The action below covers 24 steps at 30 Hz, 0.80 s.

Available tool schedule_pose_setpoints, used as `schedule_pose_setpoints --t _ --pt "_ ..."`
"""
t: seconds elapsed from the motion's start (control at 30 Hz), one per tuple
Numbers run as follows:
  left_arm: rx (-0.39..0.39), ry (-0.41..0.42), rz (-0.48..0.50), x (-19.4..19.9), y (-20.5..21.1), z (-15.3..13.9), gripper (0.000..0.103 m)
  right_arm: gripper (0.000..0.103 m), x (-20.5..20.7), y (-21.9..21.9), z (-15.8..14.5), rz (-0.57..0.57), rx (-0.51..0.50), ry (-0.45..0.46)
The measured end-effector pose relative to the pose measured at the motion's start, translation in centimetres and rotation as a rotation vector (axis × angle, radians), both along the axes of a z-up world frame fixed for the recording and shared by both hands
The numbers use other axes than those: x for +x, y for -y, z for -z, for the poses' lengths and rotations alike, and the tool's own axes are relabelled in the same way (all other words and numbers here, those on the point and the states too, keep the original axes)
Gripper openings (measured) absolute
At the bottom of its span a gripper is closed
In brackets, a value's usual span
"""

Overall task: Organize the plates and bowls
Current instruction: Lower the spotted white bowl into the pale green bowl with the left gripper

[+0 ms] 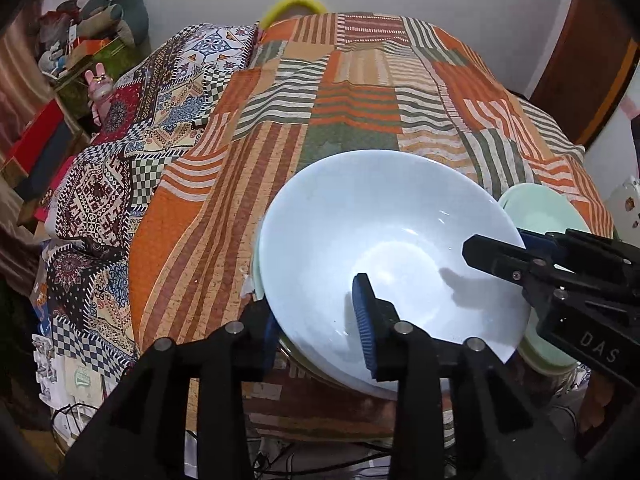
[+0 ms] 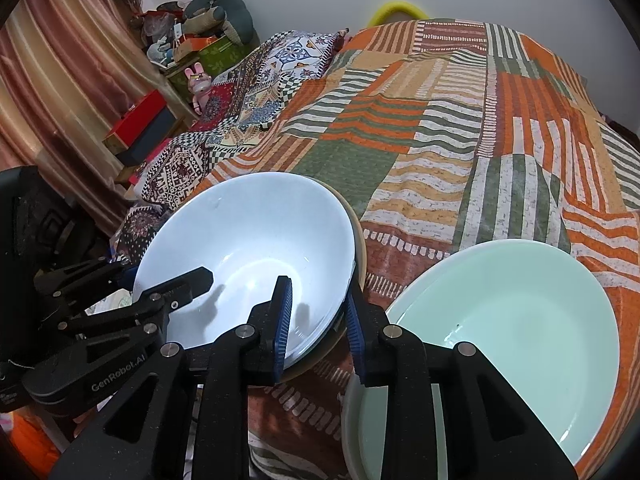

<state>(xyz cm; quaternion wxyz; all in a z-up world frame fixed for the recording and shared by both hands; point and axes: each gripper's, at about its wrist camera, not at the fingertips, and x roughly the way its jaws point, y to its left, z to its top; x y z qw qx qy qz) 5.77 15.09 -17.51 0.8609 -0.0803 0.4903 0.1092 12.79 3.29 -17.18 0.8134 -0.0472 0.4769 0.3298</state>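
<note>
A pale blue bowl (image 1: 384, 240) (image 2: 248, 236) sits nested on other dishes near the front edge of the bed. My left gripper (image 1: 318, 320) straddles its near-left rim, one pad inside, one outside, with a wide gap. My right gripper (image 2: 318, 324) straddles its right rim in the same way; it also shows in the left wrist view (image 1: 520, 252). A mint green plate (image 2: 512, 328) (image 1: 540, 212) lies on another plate to the right.
The patchwork bedspread (image 1: 360, 92) stretches away behind the dishes. A patterned pillow (image 2: 296, 56) lies at the far left. Boxes and toys (image 2: 188, 40) crowd a shelf by the curtain on the left.
</note>
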Motion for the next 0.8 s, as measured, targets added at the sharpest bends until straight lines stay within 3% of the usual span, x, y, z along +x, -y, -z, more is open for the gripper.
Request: schedule_pose_setpoints --t 0.13,0.23,0.37,0.53,0.8 --pt "-0.024 -0.012 -0.005 0.0 -0.1 -0.3 0.038 0.026 0.0 0.2 -0.1 0.000 0.009 -0.007" --pt "-0.053 -0.007 -0.005 0.0 -0.4 -0.7 0.041 0.032 -0.1 0.5 -0.2 0.005 0.023 -0.008" --pt "-0.034 0.010 -0.017 -0.2 -0.4 -1.5 0.047 0.035 -0.1 0.8 -0.6 0.006 0.041 0.002" --pt "-0.005 0.070 -0.017 -0.9 -0.5 -3.0 0.052 0.038 -0.2 1.2 -0.9 0.010 0.055 0.008" --pt "0.050 0.200 -0.032 -2.6 -0.5 -5.6 0.069 0.051 0.2 2.4 -2.2 0.041 0.091 0.030"
